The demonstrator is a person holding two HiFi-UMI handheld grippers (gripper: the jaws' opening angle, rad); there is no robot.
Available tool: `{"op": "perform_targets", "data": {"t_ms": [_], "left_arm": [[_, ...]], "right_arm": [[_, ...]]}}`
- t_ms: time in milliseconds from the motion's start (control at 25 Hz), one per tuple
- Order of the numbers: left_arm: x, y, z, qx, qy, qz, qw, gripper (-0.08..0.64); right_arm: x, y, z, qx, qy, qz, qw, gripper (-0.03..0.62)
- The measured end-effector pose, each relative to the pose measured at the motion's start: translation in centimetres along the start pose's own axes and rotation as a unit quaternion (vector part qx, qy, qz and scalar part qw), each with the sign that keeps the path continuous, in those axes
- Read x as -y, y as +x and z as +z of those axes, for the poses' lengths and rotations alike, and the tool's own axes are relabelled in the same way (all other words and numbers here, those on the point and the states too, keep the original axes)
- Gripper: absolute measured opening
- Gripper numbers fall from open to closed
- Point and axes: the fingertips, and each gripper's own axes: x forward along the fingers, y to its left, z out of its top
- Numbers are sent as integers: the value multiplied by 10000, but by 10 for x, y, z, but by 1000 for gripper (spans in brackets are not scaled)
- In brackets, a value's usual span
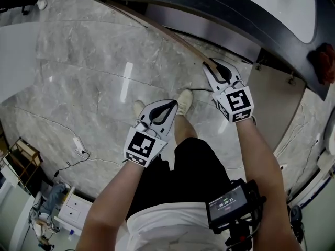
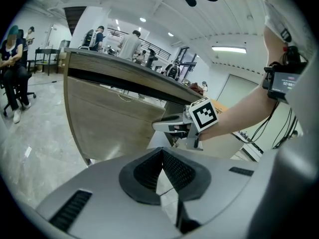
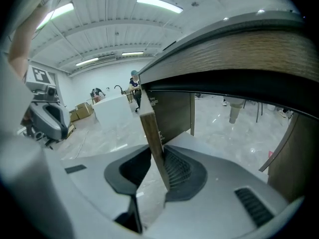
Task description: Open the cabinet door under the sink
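Observation:
The wooden cabinet door [image 1: 172,35] hangs below the dark counter rim [image 1: 209,7] and shows as a thin brown edge in the head view. My right gripper [image 1: 212,66] is at its free end. In the right gripper view the door's edge [image 3: 149,128] stands upright between the jaws of the right gripper [image 3: 155,152], with both pads against it. From the left gripper view the door face [image 2: 114,113] spreads leftward from the right gripper [image 2: 167,126]. My left gripper [image 1: 170,104] hovers lower, over the floor, shut and empty [image 2: 162,151].
A beige cabinet panel [image 1: 275,101] stands right of the right gripper. The person's shoes [image 1: 183,101] rest on the marble floor, where a cable [image 1: 78,148] lies at the left. A white drawer unit [image 1: 70,210] is at lower left. People [image 2: 132,44] stand beyond the counter.

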Motion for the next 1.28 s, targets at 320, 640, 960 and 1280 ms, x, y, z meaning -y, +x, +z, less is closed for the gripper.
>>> {"op": "perform_targets", "data": {"t_ms": [320, 640, 960, 1280], "left_arm": [[-14, -45, -26, -93, -41, 114, 9999, 9], [-30, -66, -40, -41, -75, 214, 9997, 9], [-39, -79, -43, 35, -60, 200, 9998, 9], [-54, -100, -59, 31, -168, 303, 9994, 9]], "right_arm": [[-25, -4, 0, 42, 110, -355, 9993, 84], [-45, -3, -5, 51, 276, -535, 9982, 85], [-66, -2, -13, -56, 256, -526, 9983, 81], [-93, 3, -17, -106, 85, -592, 9982, 77]]}}
